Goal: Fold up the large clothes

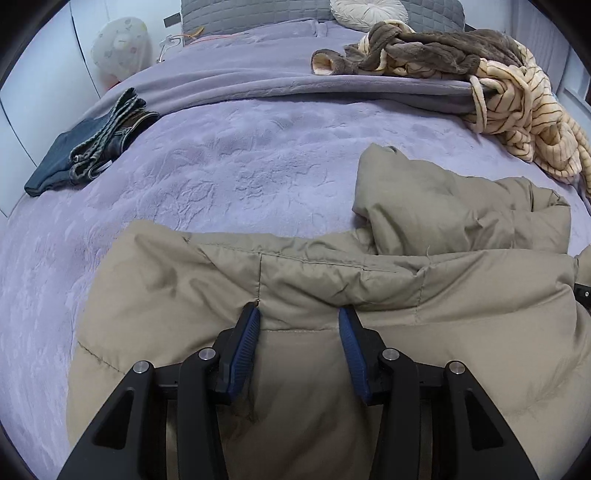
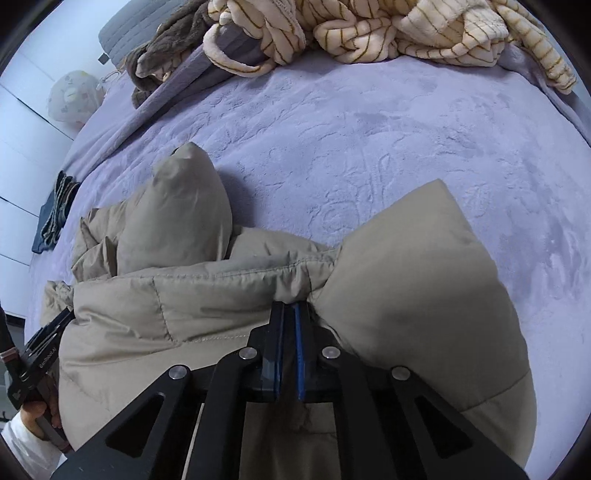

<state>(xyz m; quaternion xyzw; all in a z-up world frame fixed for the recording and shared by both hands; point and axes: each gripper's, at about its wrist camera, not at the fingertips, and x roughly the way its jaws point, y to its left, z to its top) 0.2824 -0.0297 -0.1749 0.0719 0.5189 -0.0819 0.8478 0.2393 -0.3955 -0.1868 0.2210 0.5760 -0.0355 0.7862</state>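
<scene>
Coat (image 1: 332,288) lying on bed (image 1: 221,166); right gripper (image 2: 290,314) pinching gathered seam for folding; left gripper (image 1: 298,317) spread, straddling fabric, grasping nothing

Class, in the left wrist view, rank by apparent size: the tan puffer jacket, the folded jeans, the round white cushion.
1. Tan puffer jacket, though nearness to the camera inflates it.
2. Folded jeans.
3. Round white cushion, cut off at the frame's top and farthest, so its rank is unsure.

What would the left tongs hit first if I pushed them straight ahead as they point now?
Most likely the raised fold of the tan puffer jacket, right ahead of the open left tongs. Past that ridge lies the purple bedspread, though depth is hard to judge here.
</scene>
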